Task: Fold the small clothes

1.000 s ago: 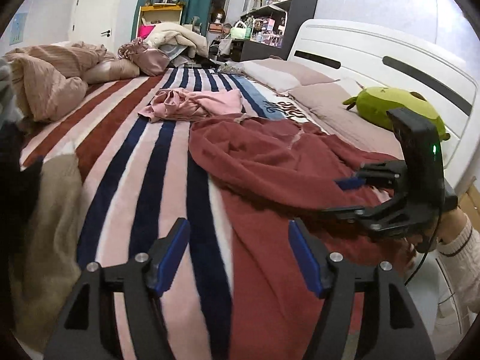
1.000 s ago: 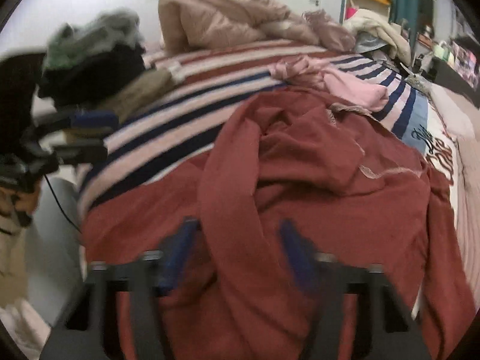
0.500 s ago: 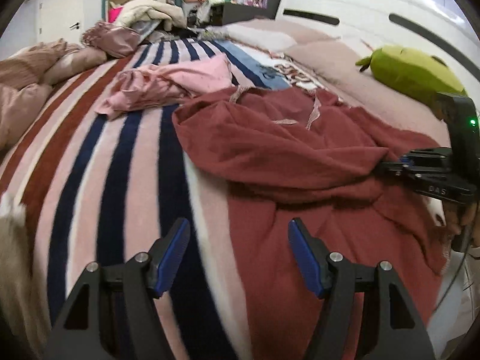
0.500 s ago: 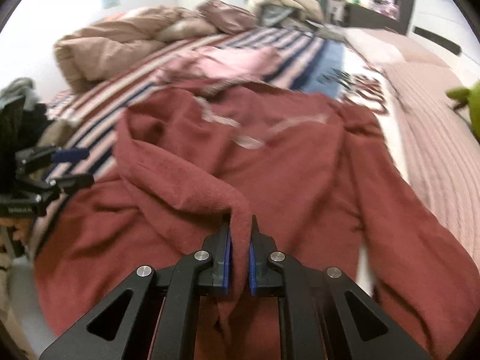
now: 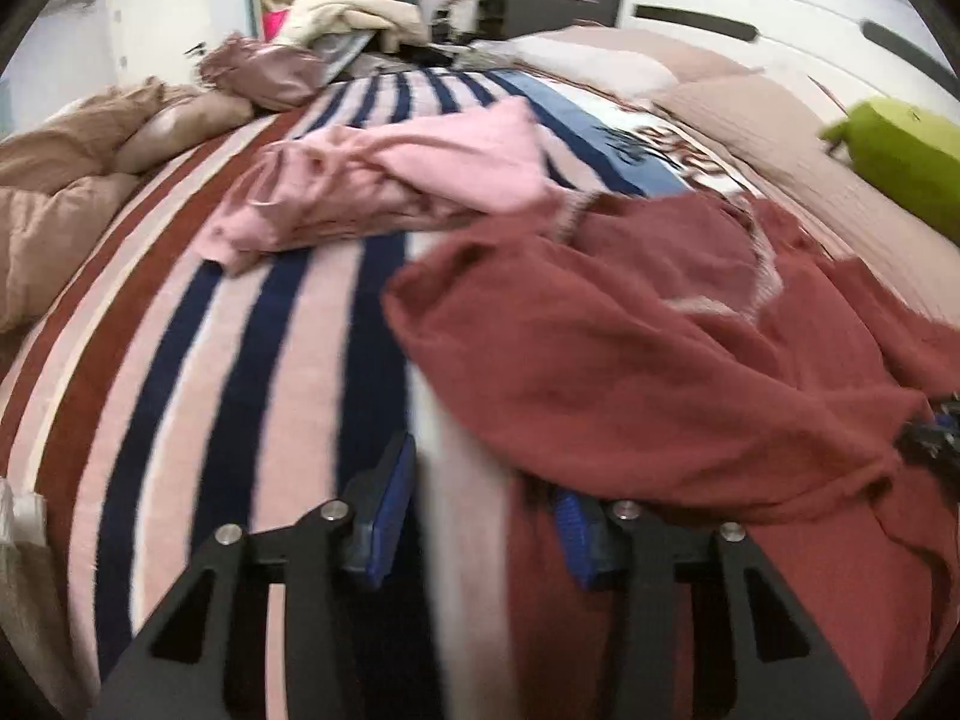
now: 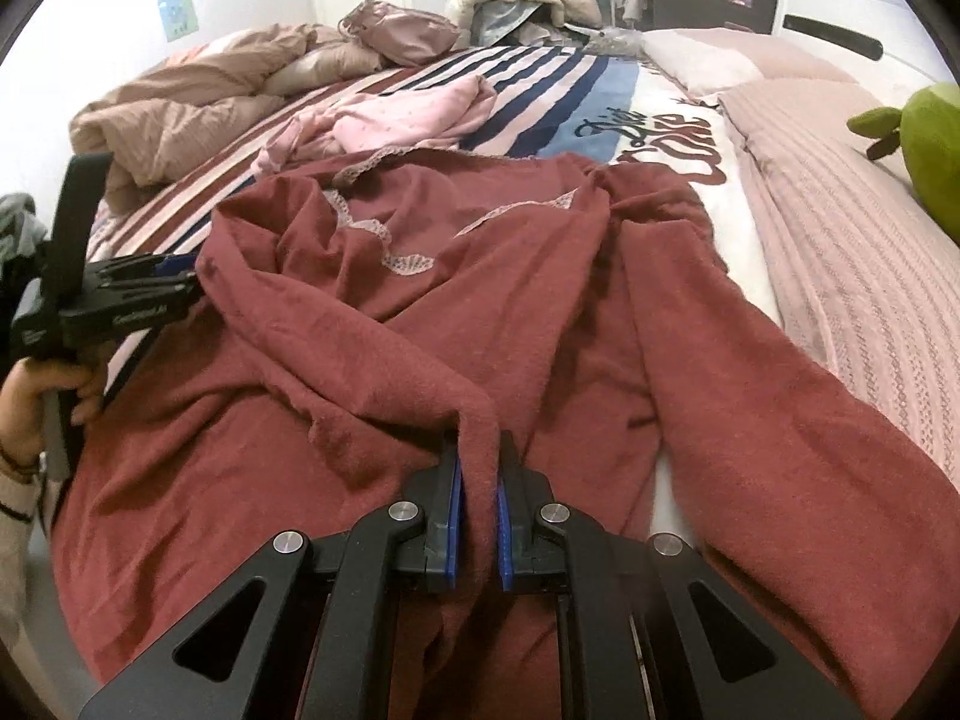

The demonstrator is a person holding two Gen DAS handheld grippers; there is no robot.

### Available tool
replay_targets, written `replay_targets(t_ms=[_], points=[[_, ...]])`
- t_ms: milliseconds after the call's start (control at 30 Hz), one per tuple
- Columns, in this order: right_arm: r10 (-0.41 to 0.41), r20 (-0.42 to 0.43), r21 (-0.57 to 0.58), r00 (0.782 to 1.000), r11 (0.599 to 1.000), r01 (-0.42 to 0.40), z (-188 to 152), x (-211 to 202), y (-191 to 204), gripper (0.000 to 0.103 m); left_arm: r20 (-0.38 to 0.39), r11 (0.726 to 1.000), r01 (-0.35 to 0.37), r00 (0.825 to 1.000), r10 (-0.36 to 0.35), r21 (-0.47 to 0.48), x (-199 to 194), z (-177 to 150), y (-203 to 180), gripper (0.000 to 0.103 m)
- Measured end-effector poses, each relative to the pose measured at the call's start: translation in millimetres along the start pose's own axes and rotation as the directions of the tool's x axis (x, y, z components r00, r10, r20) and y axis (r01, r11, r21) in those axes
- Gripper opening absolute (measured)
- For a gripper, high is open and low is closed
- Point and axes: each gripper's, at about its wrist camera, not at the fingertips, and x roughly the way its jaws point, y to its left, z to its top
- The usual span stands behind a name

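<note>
right gripper [image 6: 478, 510] on maroon garment [image 6: 540, 300], left gripper [image 5: 480, 516] seemingly parted

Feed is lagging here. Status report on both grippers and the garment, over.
Right gripper shut on dark red lace-trimmed garment. Left gripper open at its near edge. Crumpled pink garment lies touching its far edge.

Left gripper [image 5: 480, 498] with jaws apart over striped bedspread [image 5: 240, 372], maroon garment [image 5: 660, 372] at right, pink garment [image 5: 420, 180] beyond, green plush toy [image 5: 894, 162] far right.
</note>
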Motion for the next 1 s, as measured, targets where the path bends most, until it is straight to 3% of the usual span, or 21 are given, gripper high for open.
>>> replay_targets(t_ms=[167, 267, 367, 433, 467, 567, 600, 700, 800, 833, 867, 900, 933, 1000], points=[[-0.055, -0.005, 0.003, 0.998, 0.998, 0.055, -3, -2, -6, 0.003, 0.009, 0.988, -0.153, 0.988, 0.153, -0.016, 4, 2, 13, 0.047], [-0.048, -0.019, -0.001, 0.999, 0.999, 0.048, -7, -6, -10, 0.003, -0.025, 0.995, -0.1, 0.995, 0.1, -0.004, 4, 1, 16, 0.051], [0.001, -0.029, -0.038, 1.0, 0.999, -0.002, -7, -17, -6, 0.007, -0.009, 0.999, 0.05, 0.999, -0.05, -0.005, -11, 3, 19, 0.052], [0.042, -0.031, -0.03, 0.999, 0.999, -0.043, -10, -33, -7, 0.031, 0.007, 0.996, 0.092, 0.996, -0.092, -0.012, -23, 3, 20, 0.057], [0.054, -0.025, -0.026, 0.998, 0.998, -0.055, -11, -39, -7, 0.046, 0.019, 0.994, 0.107, 0.994, -0.107, -0.003, -31, 2, 19, 0.058], [0.079, -0.025, -0.029, 0.997, 0.996, -0.08, -27, -60, -7, 0.052, 0.04, 0.991, 0.129, 0.991, -0.13, 0.018, -48, 0, 14, 0.058], [0.105, -0.043, -0.019, 0.994, 0.994, -0.106, -37, -64, -5, 0.058, 0.045, 0.99, 0.137, 0.989, -0.138, 0.02, -51, 0, 13, 0.06], [0.114, -0.09, -0.035, 0.989, 0.992, -0.118, -59, -62, 5, 0.061, 0.054, 0.989, 0.149, 0.987, -0.15, 0.027, -55, -1, 6, 0.063], [0.042, -0.111, -0.125, 0.993, 0.991, -0.056, -81, -54, 26, 0.061, 0.043, 0.989, 0.149, 0.988, -0.15, 0.023, -56, -6, 0, 0.063], [0.023, -0.094, -0.138, 0.995, 0.99, -0.036, -86, -55, 29, 0.06, 0.035, 0.988, 0.153, 0.987, -0.154, 0.017, -56, -7, -2, 0.063], [-0.005, -0.071, -0.153, 0.997, 0.988, -0.006, -89, -57, 32, 0.042, 0.033, 0.988, 0.154, 0.987, -0.155, 0.015, -57, -9, -2, 0.063], [-0.045, -0.052, -0.171, 0.998, 0.985, 0.035, -91, -59, 34, 0.014, 0.03, 0.988, 0.153, 0.988, -0.153, 0.013, -57, -10, -3, 0.063], [-0.099, -0.029, -0.194, 0.995, 0.977, 0.092, -92, -63, 36, 0.005, 0.028, 0.989, 0.15, 0.988, -0.151, 0.014, -59, -12, -4, 0.063], [-0.122, 0.021, -0.193, 0.992, 0.973, 0.123, -93, -76, 34, 0.004, 0.023, 0.989, 0.146, 0.989, -0.147, 0.019, -63, -16, -6, 0.063]])
